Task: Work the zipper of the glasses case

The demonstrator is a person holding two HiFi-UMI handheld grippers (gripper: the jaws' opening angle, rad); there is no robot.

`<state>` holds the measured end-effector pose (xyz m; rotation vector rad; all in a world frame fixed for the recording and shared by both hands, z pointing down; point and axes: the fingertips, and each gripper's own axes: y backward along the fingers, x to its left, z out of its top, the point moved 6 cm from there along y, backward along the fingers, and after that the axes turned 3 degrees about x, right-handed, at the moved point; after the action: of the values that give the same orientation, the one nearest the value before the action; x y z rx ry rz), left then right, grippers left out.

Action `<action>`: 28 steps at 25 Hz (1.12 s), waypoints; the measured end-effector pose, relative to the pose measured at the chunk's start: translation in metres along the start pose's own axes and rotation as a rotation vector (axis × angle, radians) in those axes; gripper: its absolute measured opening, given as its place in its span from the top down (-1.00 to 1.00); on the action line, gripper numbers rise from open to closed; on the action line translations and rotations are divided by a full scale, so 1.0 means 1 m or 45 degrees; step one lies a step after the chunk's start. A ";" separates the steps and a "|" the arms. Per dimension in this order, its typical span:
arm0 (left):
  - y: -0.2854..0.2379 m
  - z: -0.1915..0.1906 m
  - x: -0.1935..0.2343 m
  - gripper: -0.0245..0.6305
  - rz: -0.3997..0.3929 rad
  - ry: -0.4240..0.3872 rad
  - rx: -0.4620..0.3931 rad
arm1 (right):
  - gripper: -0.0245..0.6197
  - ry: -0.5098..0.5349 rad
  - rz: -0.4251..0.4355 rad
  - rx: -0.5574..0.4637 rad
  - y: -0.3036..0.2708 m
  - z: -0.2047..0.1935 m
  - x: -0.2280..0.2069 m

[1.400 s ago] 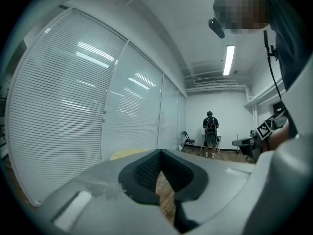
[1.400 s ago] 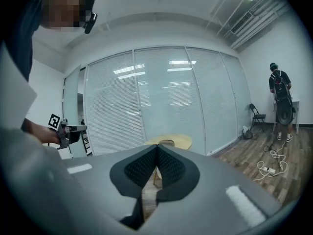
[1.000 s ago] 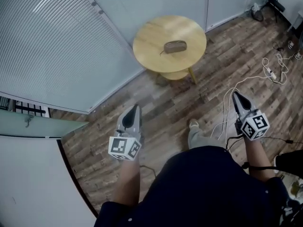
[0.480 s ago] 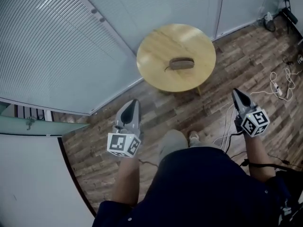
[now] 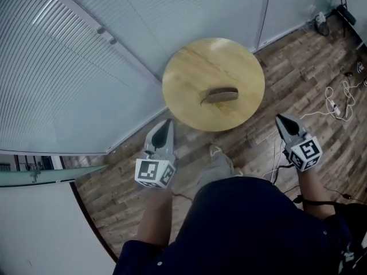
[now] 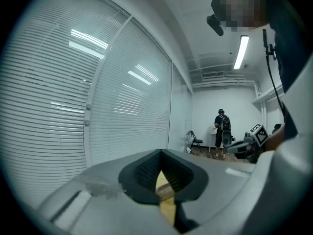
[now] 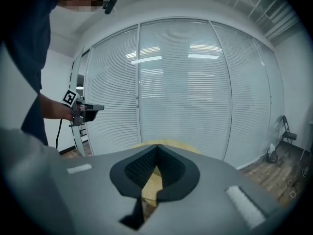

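Note:
A brown zipped glasses case lies near the middle of a round wooden table in the head view. My left gripper hangs in the air short of the table's near left edge, shut with nothing in it. My right gripper is off the table's near right side, also shut and empty. In the left gripper view the jaws meet, and a sliver of table shows below them. The right gripper view shows its jaws closed, with the table just beyond. Neither gripper view shows the case.
Tall windows with white blinds run behind and left of the table. White cables trail over the wood floor at the right. A folding chair and a person stand at the far end of the room.
The table and case have slid closer and lower in the head view as I walk toward them. Both grippers travel along with me, still shut.

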<state>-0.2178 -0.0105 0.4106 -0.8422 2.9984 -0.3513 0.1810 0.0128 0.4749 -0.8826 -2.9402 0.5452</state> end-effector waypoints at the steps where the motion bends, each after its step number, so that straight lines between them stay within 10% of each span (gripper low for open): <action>1: -0.010 0.002 0.011 0.92 -0.010 0.011 -0.006 | 0.90 0.007 -0.005 0.005 -0.014 0.007 -0.003; 13: -0.091 0.006 0.099 0.92 -0.122 0.051 -0.051 | 0.90 0.155 0.045 0.075 -0.122 0.047 0.010; 23: -0.156 -0.008 0.105 0.92 -0.075 0.035 0.039 | 0.89 0.348 0.195 0.322 -0.191 0.004 -0.021; 28: -0.182 -0.029 0.103 0.92 -0.046 0.032 0.109 | 0.32 0.349 0.347 0.409 -0.233 -0.018 -0.034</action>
<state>-0.2151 -0.2085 0.4840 -0.8913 2.9701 -0.4909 0.0885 -0.1812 0.5730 -1.2087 -2.4155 0.8067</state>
